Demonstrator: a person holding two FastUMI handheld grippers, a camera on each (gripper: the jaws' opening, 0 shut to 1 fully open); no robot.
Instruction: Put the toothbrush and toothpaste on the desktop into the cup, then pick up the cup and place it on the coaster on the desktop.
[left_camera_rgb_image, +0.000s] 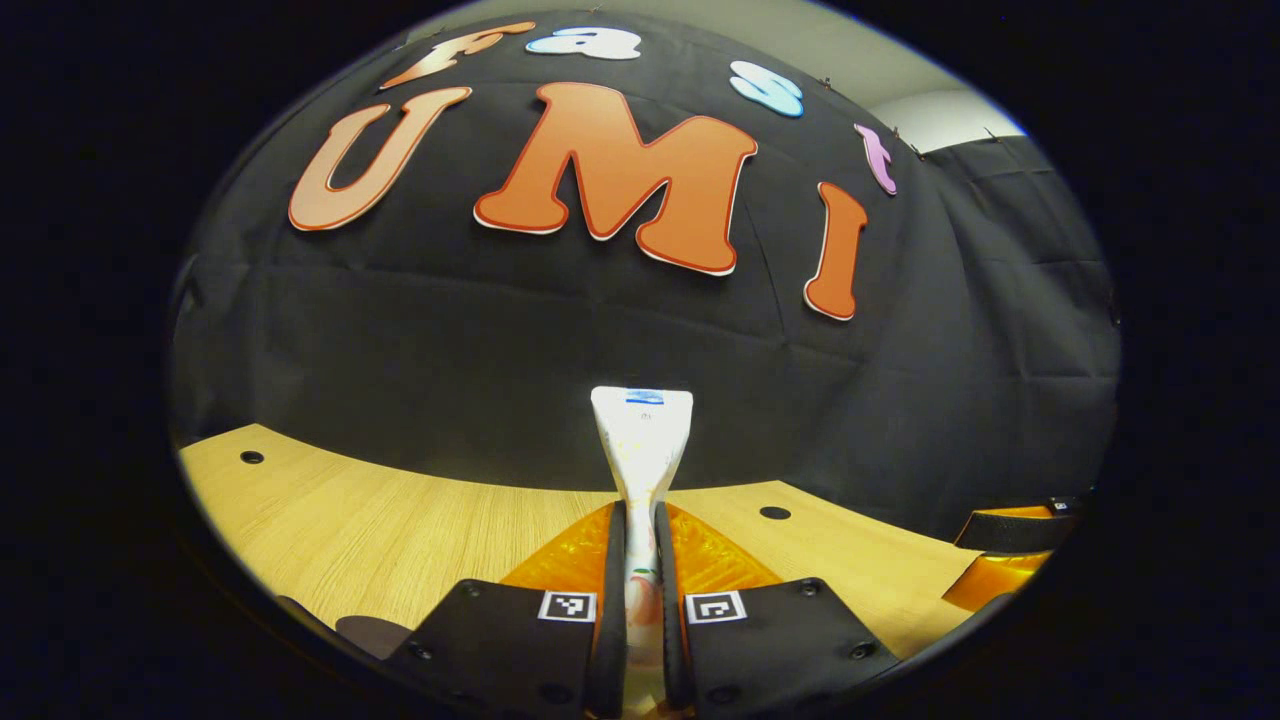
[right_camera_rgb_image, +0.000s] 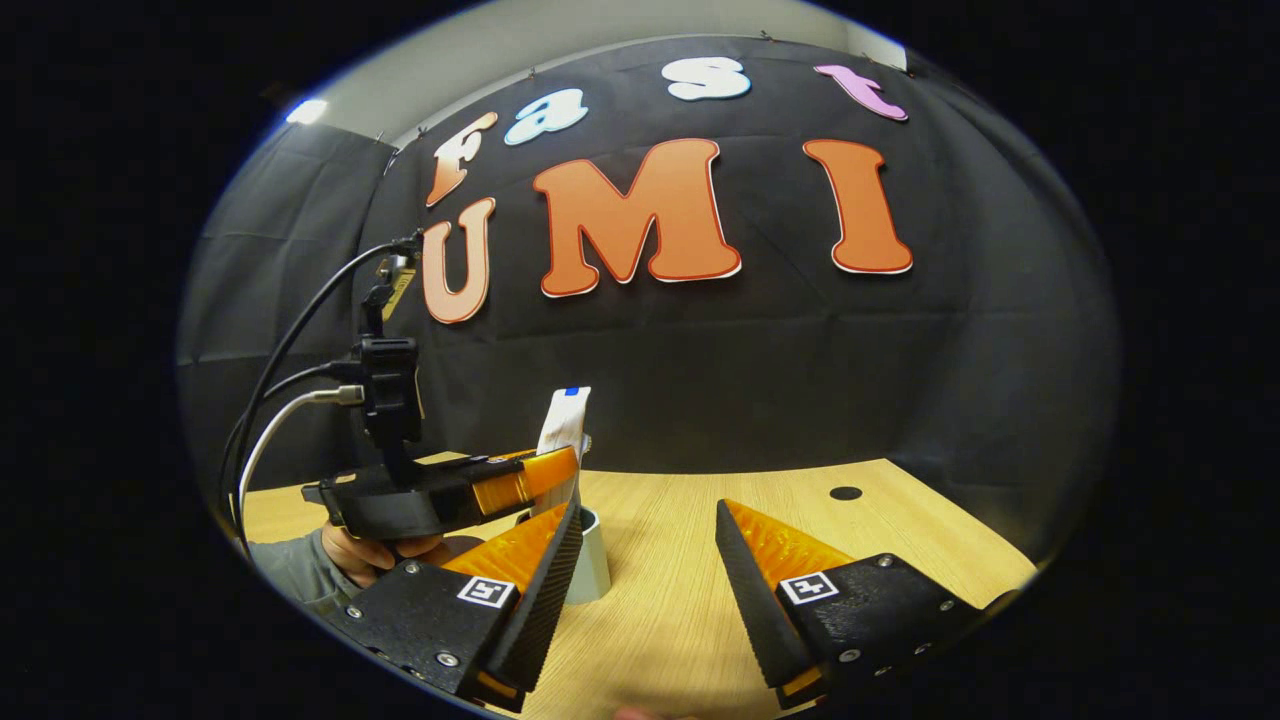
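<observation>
In the left gripper view my left gripper is shut on a white toothpaste tube, which stands upright with its flat crimped end on top. In the right gripper view the same left gripper holds the toothpaste tube just above a pale cup on the wooden desktop. The tube's lower end is hidden behind my right gripper's finger. My right gripper stands open with nothing between its fingers, to the right of the cup and nearer to me.
A hand in a grey sleeve holds the left gripper, with cables running up from it. A dark round disc lies at the desktop's near left edge. The desktop has small holes. The right gripper shows at the far right.
</observation>
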